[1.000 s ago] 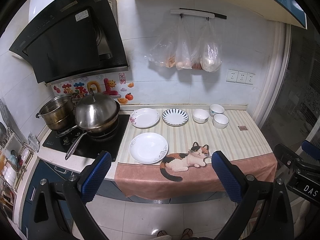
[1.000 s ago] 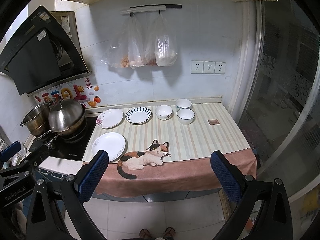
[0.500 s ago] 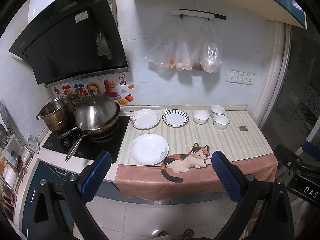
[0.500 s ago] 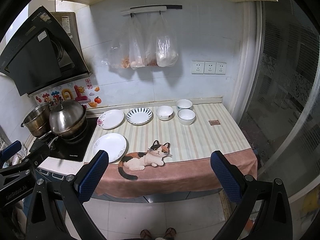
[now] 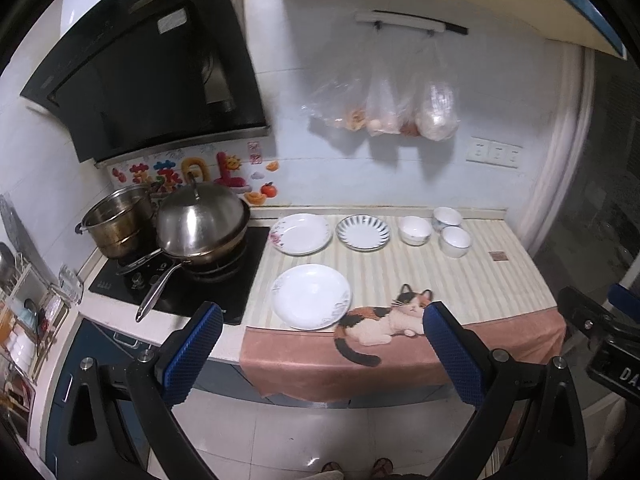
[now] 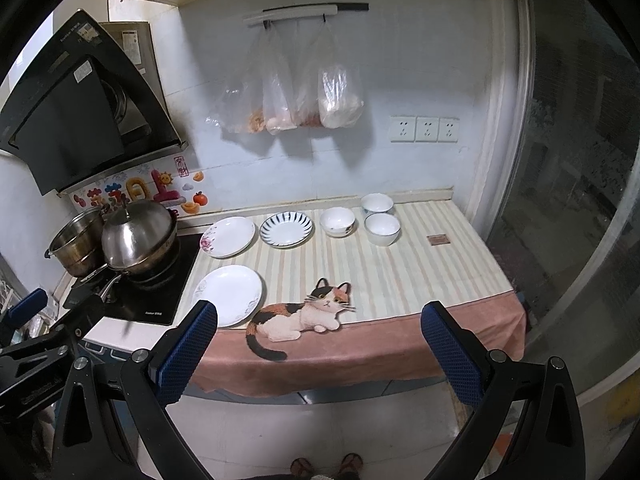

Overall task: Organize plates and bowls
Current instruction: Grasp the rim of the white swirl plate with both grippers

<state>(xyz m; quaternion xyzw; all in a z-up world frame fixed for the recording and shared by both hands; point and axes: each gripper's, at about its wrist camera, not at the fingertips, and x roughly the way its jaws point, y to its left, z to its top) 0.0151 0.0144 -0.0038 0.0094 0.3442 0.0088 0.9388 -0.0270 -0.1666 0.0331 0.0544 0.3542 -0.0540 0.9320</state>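
Both claws hang out in front of the counter (image 5: 520, 280), above the floor, and nothing is touched. The left claw (image 5: 320, 348) stands wide and empty; the right claw (image 6: 320, 344) is just as wide, just as empty. This looks like the opening step: the approach, with no dish picked.

Everything sits on the striped cloth (image 6: 420, 272). Near the front edge lies a white plate (image 5: 311, 295), just beside the cat picture (image 5: 384, 320). Behind it, along the wall, run a floral plate (image 5: 301, 233), a blue-rimmed plate (image 5: 363, 233), then three bowls: one bowl (image 5: 415, 230) alone, and a back bowl (image 5: 447, 217) and front bowl (image 5: 455, 241) close together.

Judging from the layout, the next move calls for stacking like with like. The front plate is nearest the left claw, so a low, flat reach to pinch its rim seems the likely start. The right claw sits better for the bowls. Plates lie flat on cloth, so getting a finger under the rim will probably be the tricky part.

Writing? The wall stickers (image 5: 192, 172) show coloured characters, too distorted to read safely. A small red tag (image 6: 181, 166) carries characters too. The hood (image 5: 152, 64) has a brand strip and a label, both illegible. The hob (image 6: 156, 288) shows tiny white lettering at its front, unreadable. On the other claw's body at the left view's right edge, "DA" is visible.
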